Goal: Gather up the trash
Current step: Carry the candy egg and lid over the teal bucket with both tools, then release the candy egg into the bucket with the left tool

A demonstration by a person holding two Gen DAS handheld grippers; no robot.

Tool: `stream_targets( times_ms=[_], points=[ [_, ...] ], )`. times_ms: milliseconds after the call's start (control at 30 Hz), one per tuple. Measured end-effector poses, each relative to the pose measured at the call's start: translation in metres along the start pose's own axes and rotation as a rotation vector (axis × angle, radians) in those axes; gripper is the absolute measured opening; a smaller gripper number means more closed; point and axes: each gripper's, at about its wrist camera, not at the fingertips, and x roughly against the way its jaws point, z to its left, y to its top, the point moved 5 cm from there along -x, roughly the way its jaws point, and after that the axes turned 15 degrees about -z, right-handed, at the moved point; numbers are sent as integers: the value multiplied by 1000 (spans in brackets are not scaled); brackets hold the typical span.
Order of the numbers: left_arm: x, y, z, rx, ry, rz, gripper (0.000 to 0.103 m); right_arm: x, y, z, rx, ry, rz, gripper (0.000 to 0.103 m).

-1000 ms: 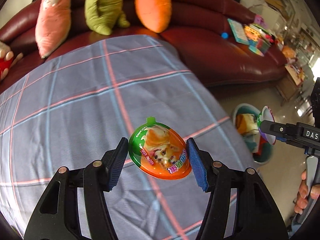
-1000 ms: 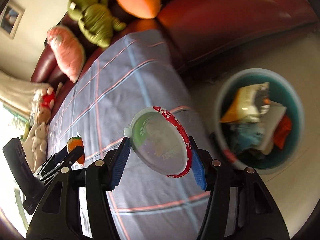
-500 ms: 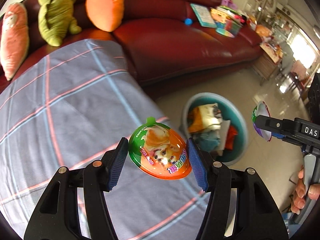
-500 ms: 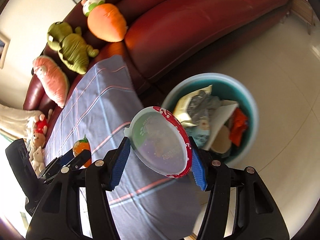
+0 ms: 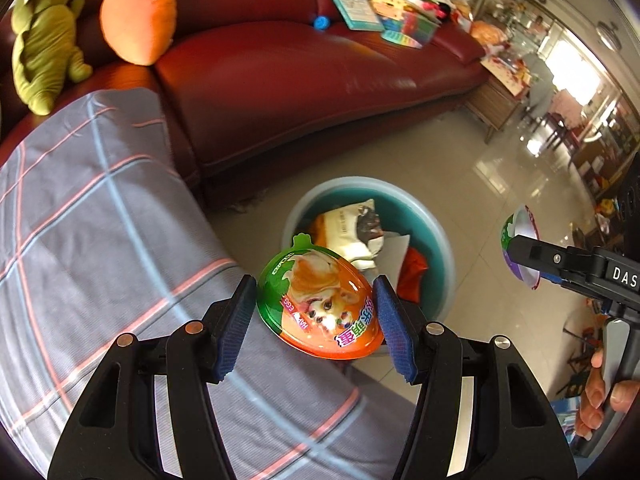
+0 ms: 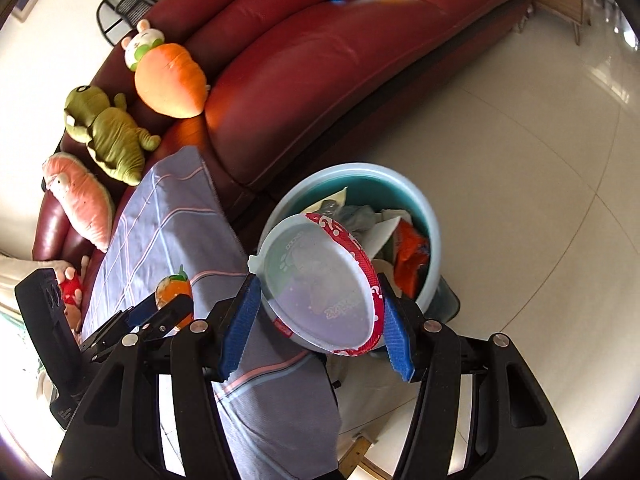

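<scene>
Closest in, the left gripper is clenched on the orange-and-green egg-shaped plastic toy package, blue pads pressing both sides so the printed dome faces up and cannot slip. In the right wrist view, the right gripper grasps the clear round plastic lid with the red patterned rim by its edges, tilted, the natural way to carry something so flat. Under both sits the grey bench cloth with pink and blue checks, its corner at about 6 o'clock. Just beyond, toward 12 o'clock of each pair of jaws, the pale blue round plastic trash bin stands on the shiny tiled floor, already stuffed with wrappers; both items look nearly over it, so dropping them reads as the next step. Farther off, from 10 to 1 o'clock, curves the dark red leather sofa, with an orange carrot plush and a green frog plush.
</scene>
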Motion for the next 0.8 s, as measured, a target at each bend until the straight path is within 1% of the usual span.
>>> stream_targets(
  times_ms=[300, 667, 767, 800],
  points=[
    [-37, -6, -26, -31, -47, 53, 61, -4, 4, -16, -15, -35, -1, 55],
    [-73, 3, -44, -48, -101, 75, 61, -9, 17, -32, -41, -99, -8, 55],
    [-83, 5, -49, -59, -123, 81, 63, -12, 18, -33, -46, -116, -10, 55],
    [-86, 5, -51, -74, -122, 89, 68, -14, 19, -33, -46, -121, -9, 55]
  ],
)
